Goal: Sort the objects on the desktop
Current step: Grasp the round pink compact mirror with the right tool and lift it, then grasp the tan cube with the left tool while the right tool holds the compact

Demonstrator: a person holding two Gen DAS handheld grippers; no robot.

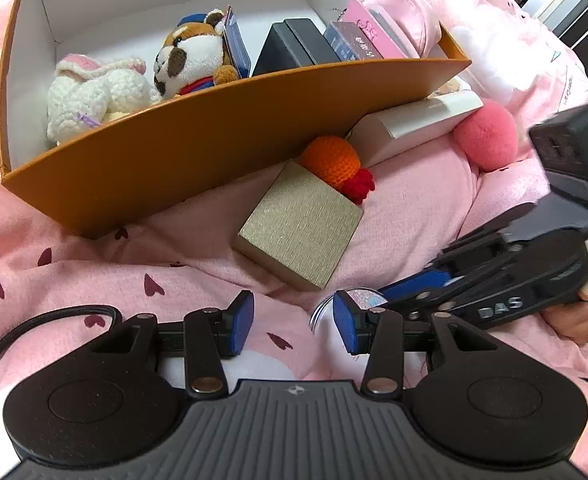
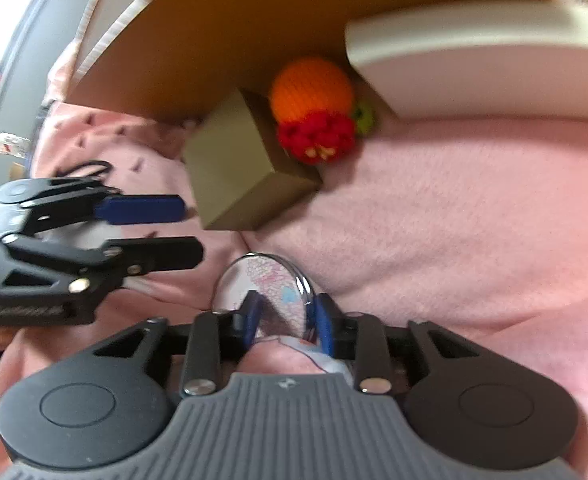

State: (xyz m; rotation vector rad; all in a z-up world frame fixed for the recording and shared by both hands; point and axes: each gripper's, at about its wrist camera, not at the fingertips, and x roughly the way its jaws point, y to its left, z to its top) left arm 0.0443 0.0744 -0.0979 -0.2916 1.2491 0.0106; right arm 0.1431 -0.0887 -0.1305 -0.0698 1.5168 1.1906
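Observation:
An orange box [image 1: 182, 136] stands on a pink blanket and holds a white crochet bunny [image 1: 90, 96], a brown plush dog [image 1: 194, 60], dark boxes and cards. In front of it lie a gold box [image 1: 301, 224], an orange crochet toy [image 1: 335, 162], a white box [image 1: 409, 128] and a pink pompom [image 1: 485, 134]. My right gripper [image 2: 284, 320] is shut on a round clear badge [image 2: 266, 284], held edge-up just above the blanket. My left gripper [image 1: 294, 322] is open and empty, right beside the badge [image 1: 363, 295].
A pink pouch [image 1: 397, 12] leans at the box's right end. A black cable [image 1: 54, 316] trails at the left of my left gripper. The right gripper's body and the hand on it [image 1: 533, 276] fill the right side of the left wrist view.

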